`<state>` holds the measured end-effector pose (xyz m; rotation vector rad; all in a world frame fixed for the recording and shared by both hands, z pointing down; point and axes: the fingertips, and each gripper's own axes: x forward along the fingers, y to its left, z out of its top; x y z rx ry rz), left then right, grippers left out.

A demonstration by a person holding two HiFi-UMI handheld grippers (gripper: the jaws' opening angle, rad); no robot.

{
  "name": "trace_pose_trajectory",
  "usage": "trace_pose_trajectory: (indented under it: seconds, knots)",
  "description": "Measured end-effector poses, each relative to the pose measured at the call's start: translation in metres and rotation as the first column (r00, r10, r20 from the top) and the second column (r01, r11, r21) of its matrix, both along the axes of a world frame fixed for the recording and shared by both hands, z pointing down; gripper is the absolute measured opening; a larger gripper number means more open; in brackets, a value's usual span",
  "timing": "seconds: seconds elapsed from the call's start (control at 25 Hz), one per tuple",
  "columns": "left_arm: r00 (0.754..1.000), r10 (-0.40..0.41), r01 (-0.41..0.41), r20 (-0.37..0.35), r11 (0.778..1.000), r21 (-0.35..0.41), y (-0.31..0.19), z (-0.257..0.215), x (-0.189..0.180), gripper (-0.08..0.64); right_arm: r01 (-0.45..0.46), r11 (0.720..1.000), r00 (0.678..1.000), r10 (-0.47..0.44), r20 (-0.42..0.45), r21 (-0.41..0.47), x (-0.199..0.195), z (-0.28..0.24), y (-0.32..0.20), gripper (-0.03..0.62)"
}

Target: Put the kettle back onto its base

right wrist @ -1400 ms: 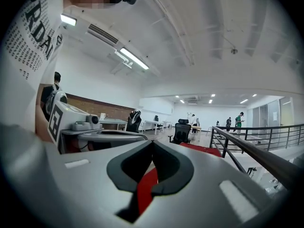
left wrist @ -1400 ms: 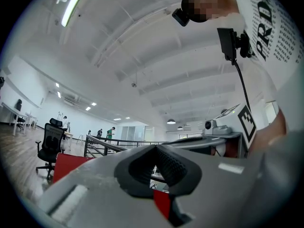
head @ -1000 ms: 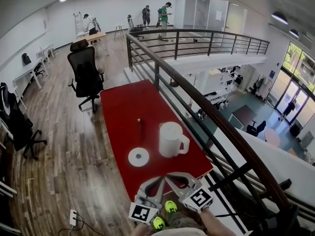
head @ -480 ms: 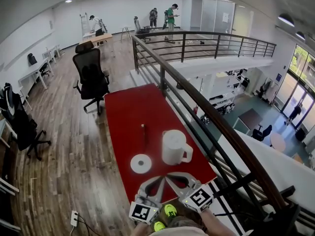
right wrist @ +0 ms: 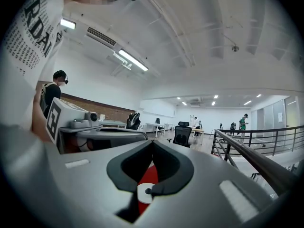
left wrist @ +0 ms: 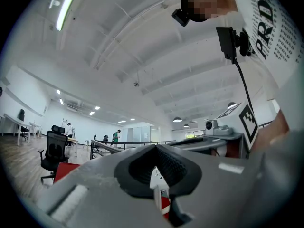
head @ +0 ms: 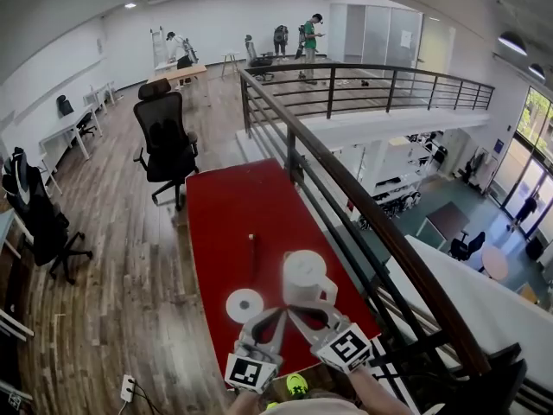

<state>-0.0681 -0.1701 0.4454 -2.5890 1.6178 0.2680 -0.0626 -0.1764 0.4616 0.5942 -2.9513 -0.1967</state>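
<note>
The white kettle (head: 304, 277) stands upright on the red table (head: 233, 206), handle to the right. Its flat round white base (head: 244, 304) lies on the table to the kettle's left, apart from it. My left gripper (head: 278, 313) and right gripper (head: 295, 311) hover side by side over the table's near edge, tips almost touching each other, just in front of the kettle. Both are shut with nothing between their jaws. In the right gripper view the shut gripper (right wrist: 153, 142) frames the base (right wrist: 141, 193). The left gripper (left wrist: 155, 147) is shut too.
A small dark upright object (head: 252, 241) stands on the table beyond the base. A dark railing (head: 346, 188) runs along the table's right side with a drop behind it. A black office chair (head: 168, 141) stands past the table's far end. People stand far off.
Both grippers and the head have moved forward toward the table; the kettle and base now lie closer to the gripper tips. Both grippers stayed shut.
</note>
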Motion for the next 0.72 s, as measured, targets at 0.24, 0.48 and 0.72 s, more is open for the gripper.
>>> trace_pose_trajectory:
  seconds: [0.24, 0.48, 0.72]
  knots:
    - [0.999, -0.034, 0.034, 0.006, 0.999, -0.016, -0.021, 0.015, 0.003, -0.008, 0.041, 0.999, 0.999, -0.040, 0.020, -0.024, 0.001, 0.008, -0.019, 0.008]
    - [0.998, -0.066, 0.065, -0.006, 0.997, -0.036, -0.031, 0.027, 0.003, -0.008, 0.084, 0.996, 0.995, -0.084, -0.044, -0.009, 0.002, 0.020, -0.032, 0.008]
    - [0.997, -0.071, 0.071, 0.007, 0.996, -0.047, -0.034, 0.032, -0.003, -0.008, 0.084, 0.996, 0.996, -0.085, -0.032, -0.023, -0.006, 0.023, -0.035, 0.008]
